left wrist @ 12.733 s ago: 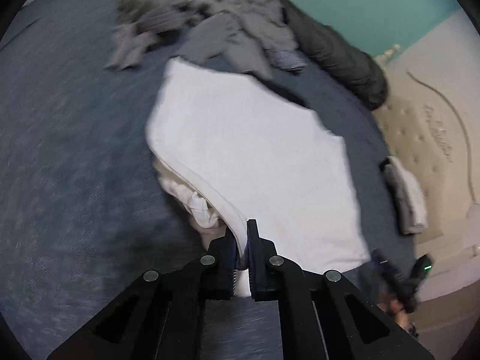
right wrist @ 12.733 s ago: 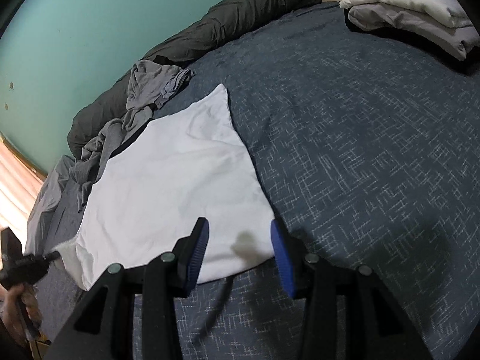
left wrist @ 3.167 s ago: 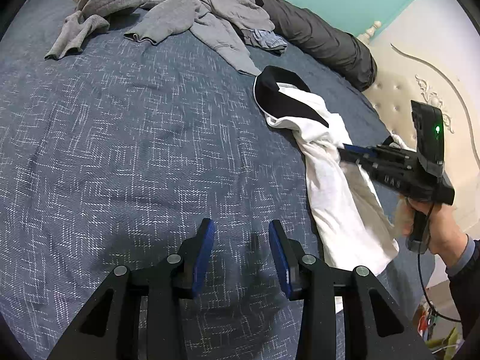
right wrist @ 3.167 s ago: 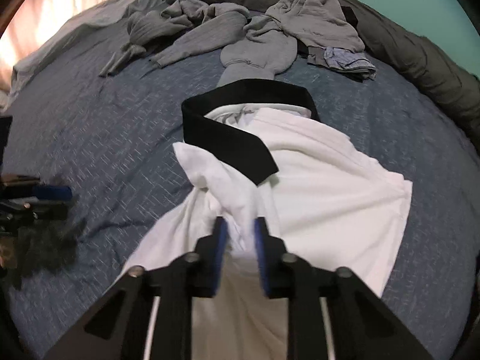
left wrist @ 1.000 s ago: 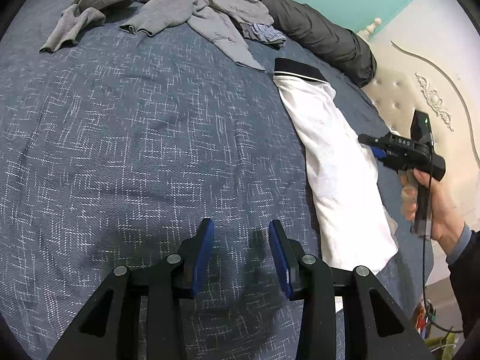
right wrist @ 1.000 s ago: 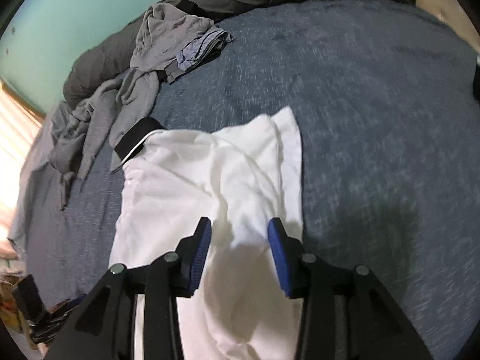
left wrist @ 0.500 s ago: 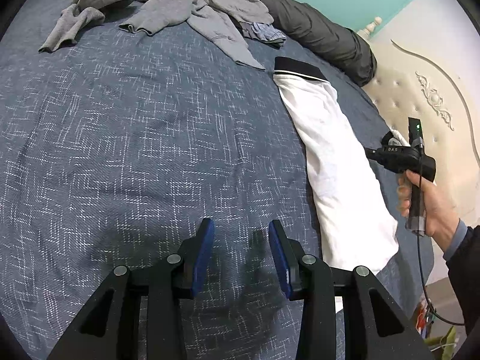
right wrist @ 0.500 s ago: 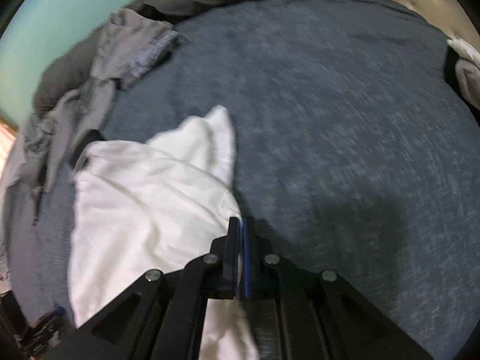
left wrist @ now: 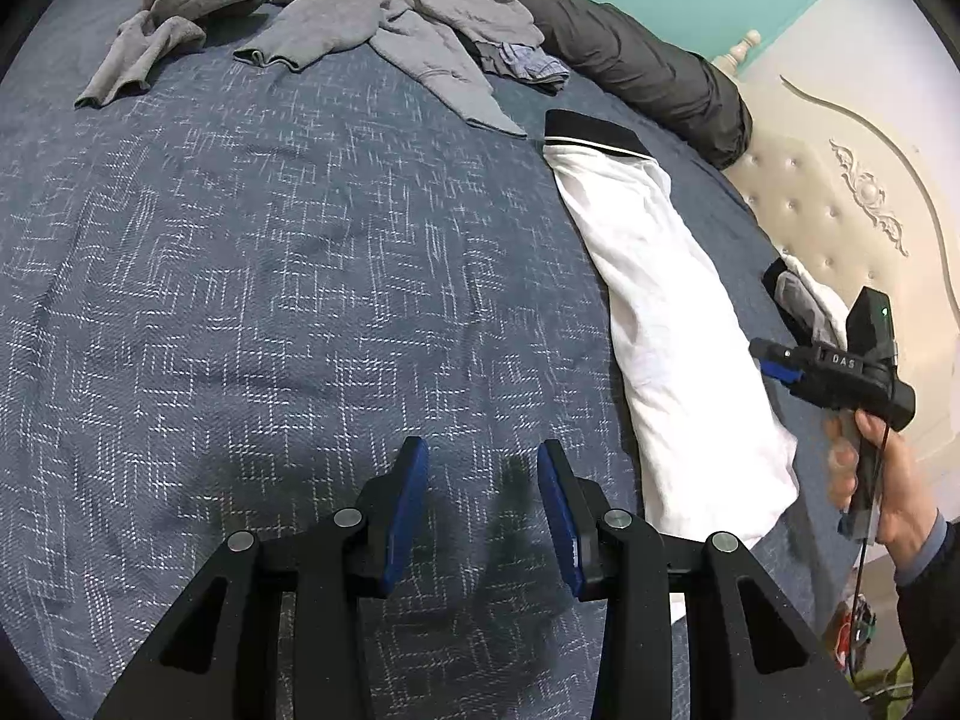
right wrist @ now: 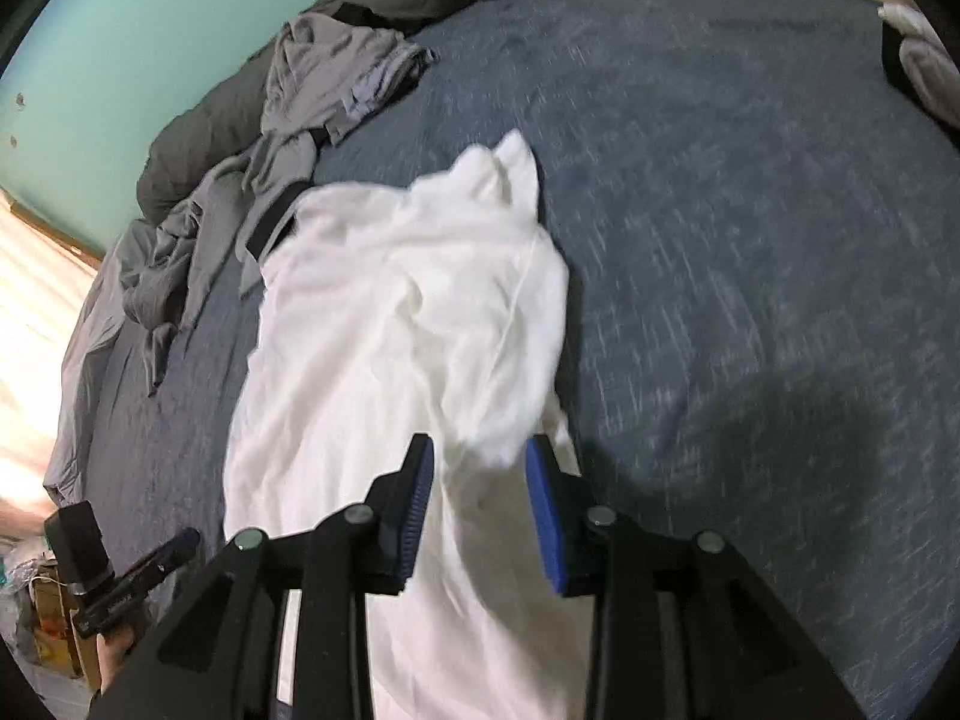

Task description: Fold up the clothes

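Observation:
A white shirt [left wrist: 666,312] with a black collar [left wrist: 591,131] lies lengthwise on the blue bedspread [left wrist: 288,276], folded into a long strip. My left gripper [left wrist: 483,501] hovers open over bare bedspread, left of the shirt's lower end. In the left wrist view my right gripper [left wrist: 780,363] is held by a hand beside the shirt's right edge. In the right wrist view the right gripper [right wrist: 480,477] is open just above the white shirt [right wrist: 384,324], with a loose fold of its right side lying between the blue pads without being pinched.
A heap of grey clothes [left wrist: 336,18] lies at the far side of the bed, against a dark rolled duvet [left wrist: 636,72]. Folded clothes [left wrist: 804,294] sit by the cream headboard [left wrist: 852,192]. Clutter on the floor [right wrist: 42,612] shows past the bed's edge.
My right gripper was shut on the shirt's right edge half a second ago; it has opened and let the fold drop onto the shirt. The left gripper has not moved.

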`<move>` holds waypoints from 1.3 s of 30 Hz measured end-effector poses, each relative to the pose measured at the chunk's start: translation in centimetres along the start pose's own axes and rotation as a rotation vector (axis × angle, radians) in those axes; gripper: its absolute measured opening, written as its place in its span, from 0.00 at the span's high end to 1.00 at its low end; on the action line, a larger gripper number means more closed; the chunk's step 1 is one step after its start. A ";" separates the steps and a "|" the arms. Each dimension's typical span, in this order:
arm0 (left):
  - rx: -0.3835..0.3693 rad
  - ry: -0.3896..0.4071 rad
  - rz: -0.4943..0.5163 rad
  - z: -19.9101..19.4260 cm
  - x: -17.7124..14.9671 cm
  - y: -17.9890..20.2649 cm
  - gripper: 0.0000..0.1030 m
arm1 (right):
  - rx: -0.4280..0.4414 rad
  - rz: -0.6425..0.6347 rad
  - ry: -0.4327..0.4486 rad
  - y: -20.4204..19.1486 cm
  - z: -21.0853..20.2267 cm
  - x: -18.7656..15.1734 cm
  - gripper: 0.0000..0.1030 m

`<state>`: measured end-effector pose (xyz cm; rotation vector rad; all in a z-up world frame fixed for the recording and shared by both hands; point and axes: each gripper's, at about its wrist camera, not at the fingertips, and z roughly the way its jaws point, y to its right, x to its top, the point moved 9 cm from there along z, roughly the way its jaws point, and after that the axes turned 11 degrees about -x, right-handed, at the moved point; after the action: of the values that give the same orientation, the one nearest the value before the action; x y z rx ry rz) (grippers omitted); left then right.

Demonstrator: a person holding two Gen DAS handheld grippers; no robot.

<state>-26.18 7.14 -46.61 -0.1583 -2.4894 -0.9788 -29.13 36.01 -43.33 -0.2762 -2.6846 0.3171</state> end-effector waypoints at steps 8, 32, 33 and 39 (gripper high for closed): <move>-0.003 -0.005 0.007 0.2 -0.2 0.1 0.60 | -0.034 0.017 0.035 1.6 -0.7 0.1 0.97; -0.100 -0.129 0.112 4.3 -3.4 6.2 0.60 | -0.040 -0.041 0.011 3.2 -3.5 -6.4 0.80; -0.111 -0.136 0.111 4.6 -3.6 6.5 0.60 | -0.042 -0.038 0.016 3.3 -3.5 -6.5 0.80; -0.128 -0.181 0.128 6.1 -5.4 7.9 0.60 | -0.080 0.006 0.076 4.4 -4.2 -5.9 0.97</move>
<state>-21.53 17.34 -48.10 -0.4598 -2.5396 -1.1134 -21.44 39.55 -43.07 -0.3145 -2.6252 0.1966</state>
